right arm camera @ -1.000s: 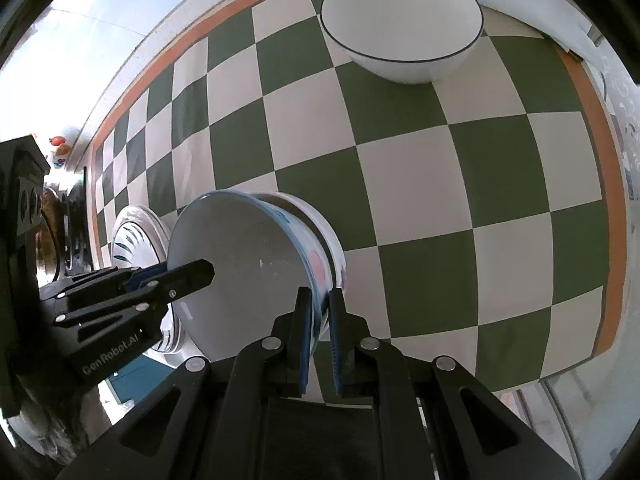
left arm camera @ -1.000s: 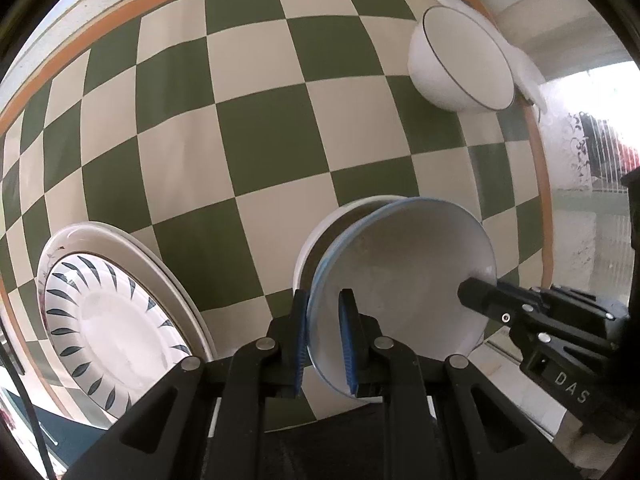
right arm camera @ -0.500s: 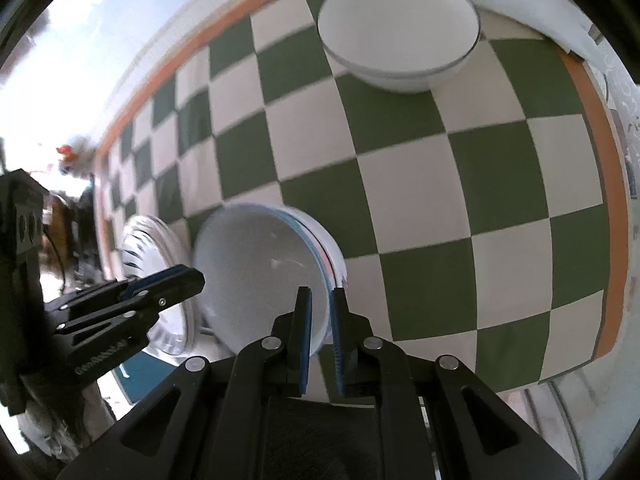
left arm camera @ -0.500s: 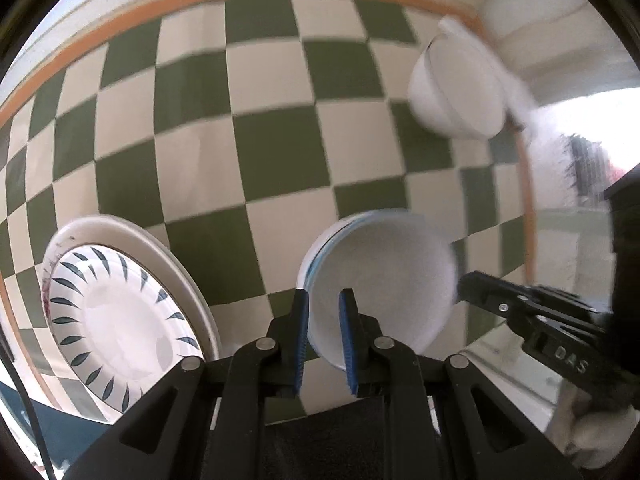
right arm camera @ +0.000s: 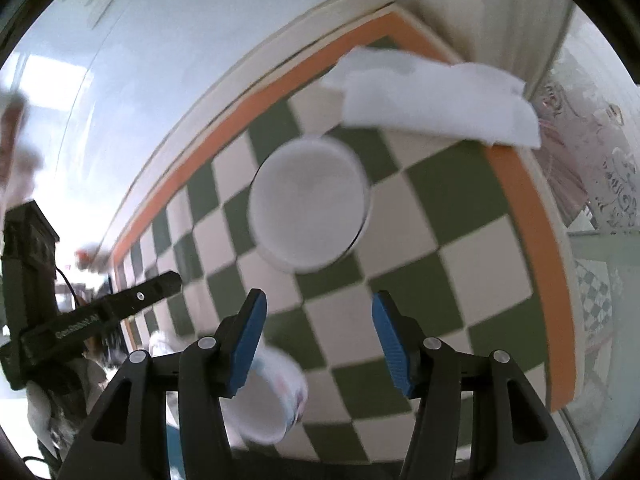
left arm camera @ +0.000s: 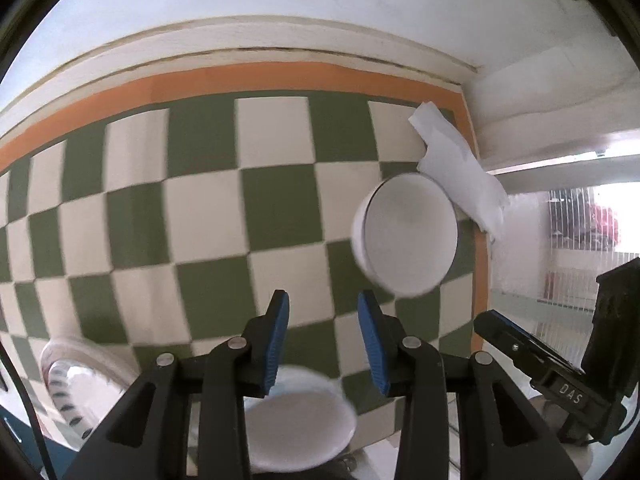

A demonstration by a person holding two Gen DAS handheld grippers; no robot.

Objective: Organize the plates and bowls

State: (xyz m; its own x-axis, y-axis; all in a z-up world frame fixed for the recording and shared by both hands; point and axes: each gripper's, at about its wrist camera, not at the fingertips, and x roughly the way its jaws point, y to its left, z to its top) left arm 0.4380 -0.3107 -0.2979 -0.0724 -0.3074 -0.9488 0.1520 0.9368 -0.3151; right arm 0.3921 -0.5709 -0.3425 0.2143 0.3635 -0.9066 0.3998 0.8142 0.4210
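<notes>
My left gripper (left arm camera: 323, 340) is open and empty above the checked table. Just below it sit the stacked white bowls (left arm camera: 298, 424), free of both grippers. My right gripper (right arm camera: 318, 336) is open and empty too; the stacked bowls (right arm camera: 266, 404) lie under its left finger. A white bowl with a dark rim (left arm camera: 406, 240) stands at the far right of the table, also in the right wrist view (right arm camera: 308, 208), ahead of both grippers. A patterned plate on a white plate (left arm camera: 80, 392) sits at the lower left.
A white cloth (left arm camera: 460, 168) lies behind the far bowl at the table's corner, also in the right wrist view (right arm camera: 432, 100). The table's orange border (left arm camera: 280, 80) meets a white wall. The other gripper (left arm camera: 560, 380) shows at the right.
Both grippers opened and let go of the blue-rimmed bowl, which now rests in the stack. Both pulled up and back, and the views tilted toward the far bowl.
</notes>
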